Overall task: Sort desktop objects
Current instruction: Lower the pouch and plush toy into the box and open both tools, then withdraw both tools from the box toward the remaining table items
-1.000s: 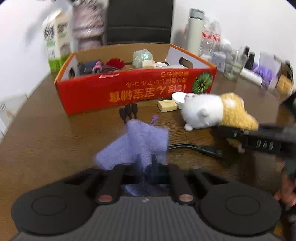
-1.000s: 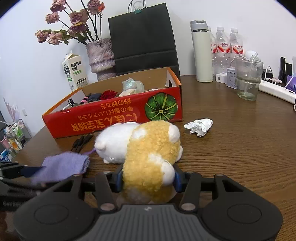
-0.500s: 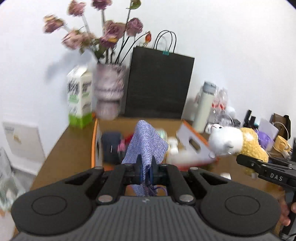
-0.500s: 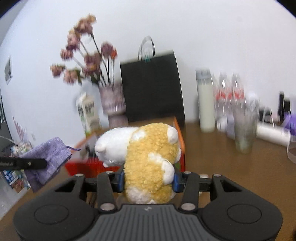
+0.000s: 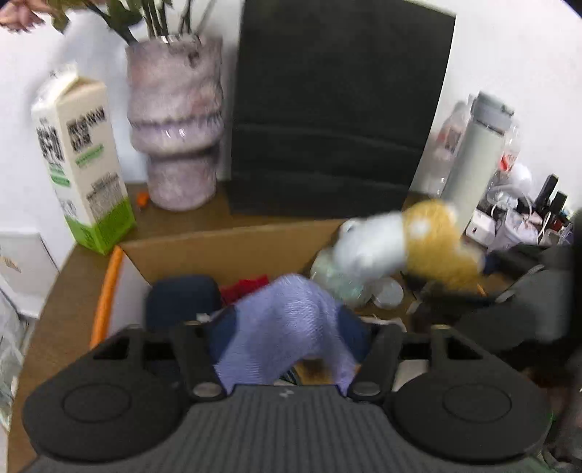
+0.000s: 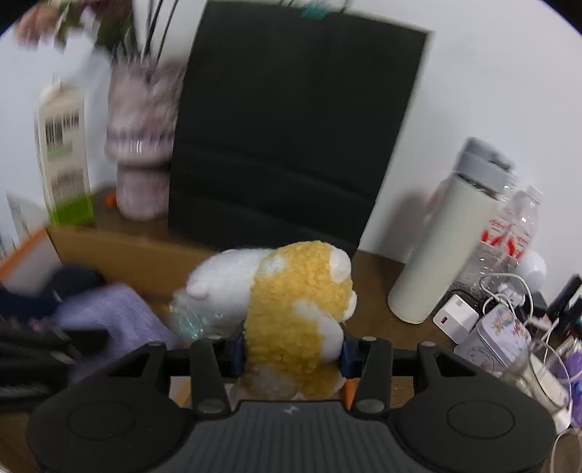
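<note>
The left hand-held gripper (image 5: 287, 345) has its fingers spread, the purple cloth (image 5: 287, 327) draped loosely between them, low centre of frame, over the cardboard box (image 5: 225, 251). The right hand-held gripper (image 6: 291, 353) clamps the plush toy (image 6: 291, 294) at centre frame, above the worktop (image 6: 378, 320).

The purple cloth (image 5: 287, 327) covers the gap between the left gripper's (image 5: 287, 349) fingers, so its grip cannot be made out. The plush toy (image 6: 291, 302) hides the right gripper's (image 6: 291, 354) pads. The flowers (image 6: 47, 18) are smeared and cropped at the top. Box (image 5: 225, 251) contents underneath are mostly buried.
</note>
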Motion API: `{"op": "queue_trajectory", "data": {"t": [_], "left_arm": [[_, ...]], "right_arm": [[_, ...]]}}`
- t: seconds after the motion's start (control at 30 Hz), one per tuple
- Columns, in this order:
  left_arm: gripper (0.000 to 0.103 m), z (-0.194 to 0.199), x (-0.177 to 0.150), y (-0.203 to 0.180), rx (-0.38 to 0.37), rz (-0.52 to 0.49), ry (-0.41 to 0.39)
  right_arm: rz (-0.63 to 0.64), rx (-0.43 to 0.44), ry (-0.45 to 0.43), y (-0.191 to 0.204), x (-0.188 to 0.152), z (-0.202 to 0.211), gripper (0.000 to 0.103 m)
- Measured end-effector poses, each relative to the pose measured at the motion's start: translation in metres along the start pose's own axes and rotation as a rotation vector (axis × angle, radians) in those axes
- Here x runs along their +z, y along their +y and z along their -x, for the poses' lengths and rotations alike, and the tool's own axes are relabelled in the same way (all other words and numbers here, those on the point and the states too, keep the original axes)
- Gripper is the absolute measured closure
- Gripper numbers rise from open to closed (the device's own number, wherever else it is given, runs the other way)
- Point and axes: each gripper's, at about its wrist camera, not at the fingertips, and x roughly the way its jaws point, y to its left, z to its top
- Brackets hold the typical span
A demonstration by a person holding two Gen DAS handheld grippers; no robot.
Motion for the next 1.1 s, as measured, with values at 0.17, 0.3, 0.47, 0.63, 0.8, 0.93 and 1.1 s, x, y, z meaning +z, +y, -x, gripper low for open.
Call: {"op": "queue_trajectory", "data": {"t": [0.17,0.3,0.47,0.63,0.8,0.93,1.1], "left_arm": [[0.021,0.011,0.006,0.011,0.095,-0.022,-0.043],[0.02,0.017,0.004,0.018,0.115,0.003,-0.031],[0.017,0.038,0.002,0.021,0.126,0.046,-0.035],[0.0,0.074,-0.015,0.019,0.149,0.057,-0.092],[0.0,0.11,-0.074,0.018,0.122,0.09,-0.121],[0.0,0.135,-0.141,0.009,0.032,0.092,-0.15],[0.0,0.157,-0.214,-0.006,-0.102,0.084,-0.158]], "right_arm": [[0.041,0.128,0.112,0.012,-0.007,-0.026,0.055],[-0.107,0.143,0.151,-0.014,-0.006,-0.021,0.043],[-0.152,0.188,0.068,-0.038,0.0,0.035,0.03],[-0.169,0.186,-0.002,-0.054,-0.001,0.079,0.025],[-0.219,0.195,-0.09,-0.056,-0.061,0.117,0.023],[-0.247,0.213,-0.174,-0.039,-0.137,0.151,0.024],[-0.238,0.189,-0.198,-0.012,-0.217,0.186,0.024]]}}
